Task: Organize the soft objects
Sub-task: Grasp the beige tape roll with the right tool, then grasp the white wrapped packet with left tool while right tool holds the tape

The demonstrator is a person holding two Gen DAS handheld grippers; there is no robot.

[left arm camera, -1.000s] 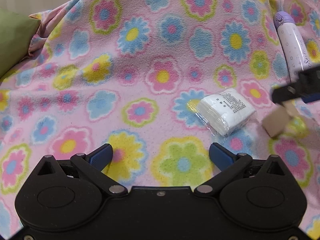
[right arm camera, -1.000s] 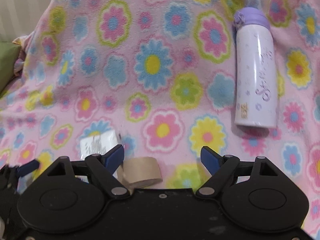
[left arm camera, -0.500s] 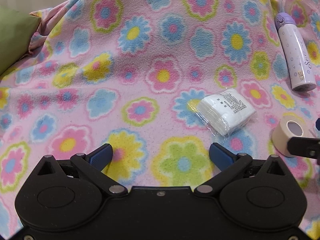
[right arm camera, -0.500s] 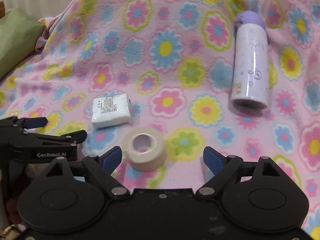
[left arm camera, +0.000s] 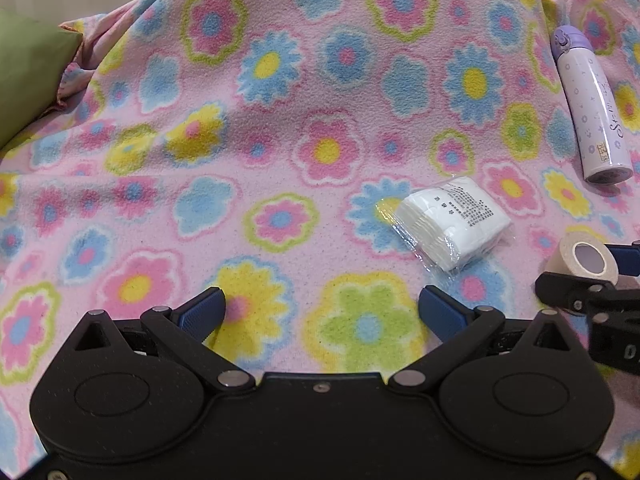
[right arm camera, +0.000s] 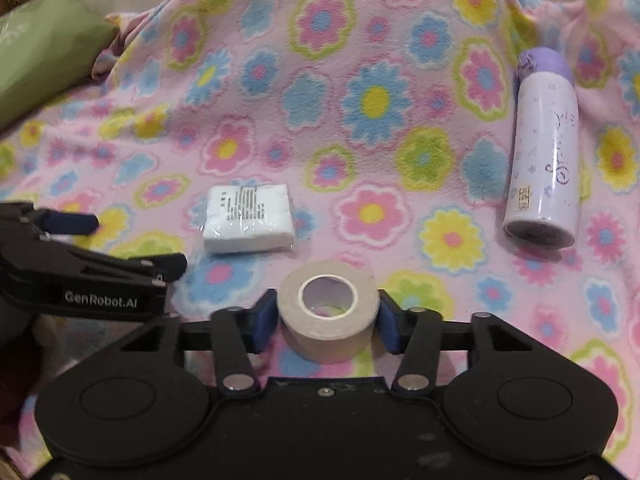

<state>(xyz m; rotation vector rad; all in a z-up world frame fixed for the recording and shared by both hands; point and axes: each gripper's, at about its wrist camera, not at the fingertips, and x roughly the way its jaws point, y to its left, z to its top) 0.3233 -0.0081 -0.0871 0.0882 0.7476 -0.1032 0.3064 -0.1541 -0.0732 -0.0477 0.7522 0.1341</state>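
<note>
The right tool (right arm camera: 328, 320) has just been closing, and its blue pads now pinch a beige roll of tape (right arm camera: 329, 312) by its sides, the roll standing on end with its hollow core facing up, on the flowered fleece blanket (right arm camera: 360, 100). Whether the roll's base still touches the fleece is hidden by the tool's black body. At about eleven o'clock from the roll lies a wrapped pack of white cotton pads (right arm camera: 249, 218); its print is too small to read. At two o'clock lies a white bottle with a purple cap (right arm camera: 544, 152) on its side, well apart. The left tool (left arm camera: 320, 312) hovers with its jaws spread over bare fleece, nothing between them. A green cushion (right arm camera: 44, 48) is cut off at the upper left edge.
</note>
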